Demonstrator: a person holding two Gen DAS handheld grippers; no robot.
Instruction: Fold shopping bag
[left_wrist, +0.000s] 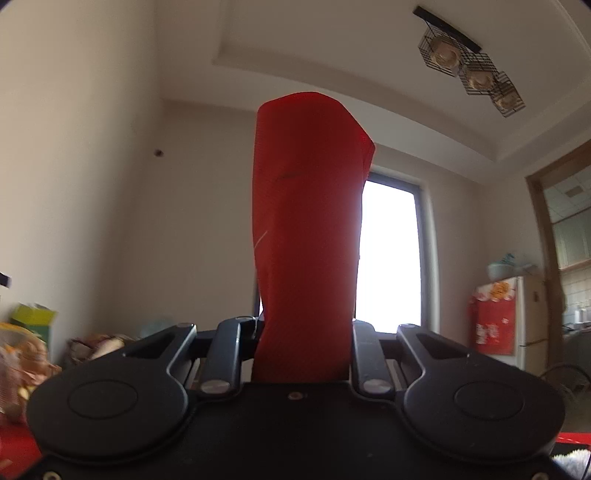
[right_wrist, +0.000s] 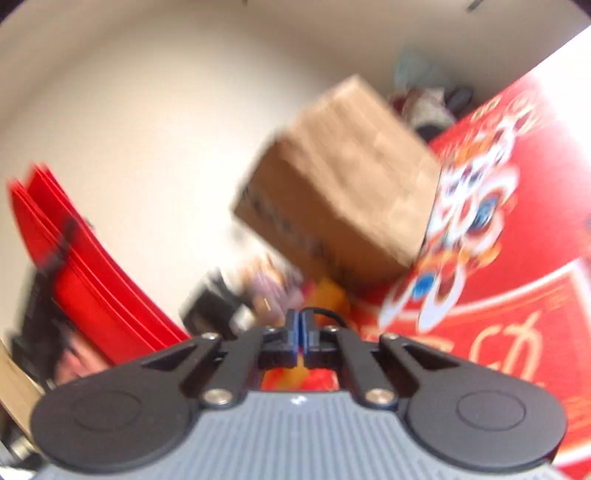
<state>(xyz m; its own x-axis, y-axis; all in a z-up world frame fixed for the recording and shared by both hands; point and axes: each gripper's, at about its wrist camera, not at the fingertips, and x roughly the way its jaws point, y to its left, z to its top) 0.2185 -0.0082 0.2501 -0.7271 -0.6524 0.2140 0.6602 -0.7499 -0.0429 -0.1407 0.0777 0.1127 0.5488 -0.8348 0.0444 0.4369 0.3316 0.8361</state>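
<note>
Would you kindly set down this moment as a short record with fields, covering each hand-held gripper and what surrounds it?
left hand-held gripper: shut on the red bag, which stands up between its fingers
right hand-held gripper: shut, nothing between its pads
left view background: bright window, ceiling lamp, fridge
right view background: cardboard box, red printed cloth
right view quality: blurred, small details unclear
</note>
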